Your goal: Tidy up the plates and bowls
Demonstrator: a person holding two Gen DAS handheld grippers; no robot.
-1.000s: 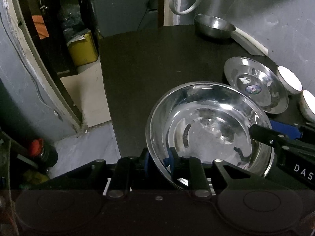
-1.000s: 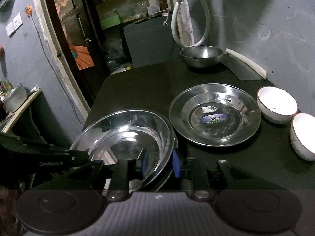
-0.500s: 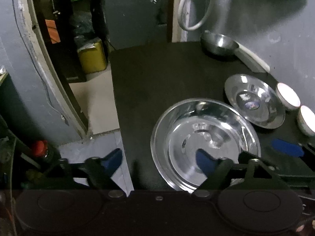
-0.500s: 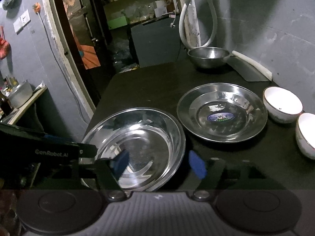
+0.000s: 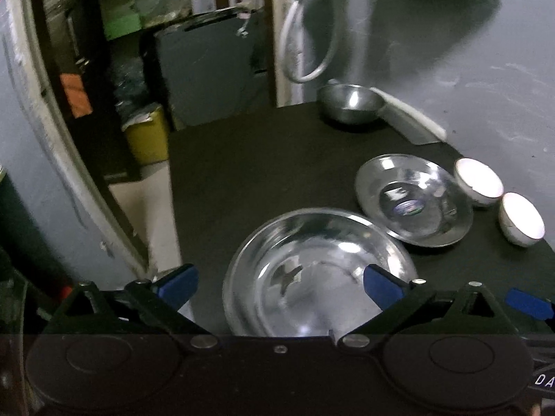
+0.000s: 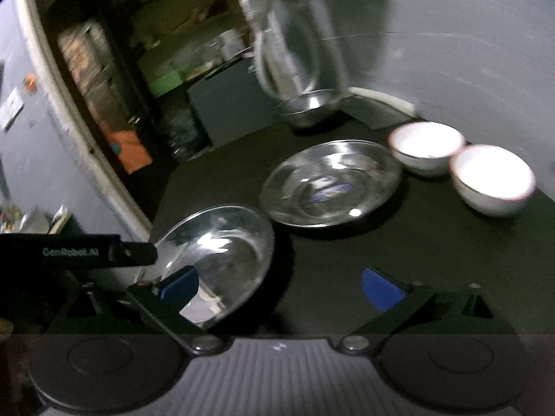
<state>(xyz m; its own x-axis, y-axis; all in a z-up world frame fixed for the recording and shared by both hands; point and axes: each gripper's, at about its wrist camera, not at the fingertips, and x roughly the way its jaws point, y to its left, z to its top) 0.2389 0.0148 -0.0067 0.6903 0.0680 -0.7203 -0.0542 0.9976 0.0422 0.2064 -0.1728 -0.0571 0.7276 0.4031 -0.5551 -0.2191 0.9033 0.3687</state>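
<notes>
Both grippers, left [image 5: 279,282] & right [image 6: 279,282], jaws just opened wide w/ nothing gripped, big steel plate [image 5: 319,270] down on table [image 5: 260,173] near front edge; smaller plate [image 5: 414,199], 2 white bowls [image 5: 478,182], steel bowl [image 5: 350,104] not stacked yet.

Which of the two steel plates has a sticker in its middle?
The farther steel plate, beside the two white bowls, has the sticker. The nearer plate, close to the tongs, has a bare middle.
</notes>
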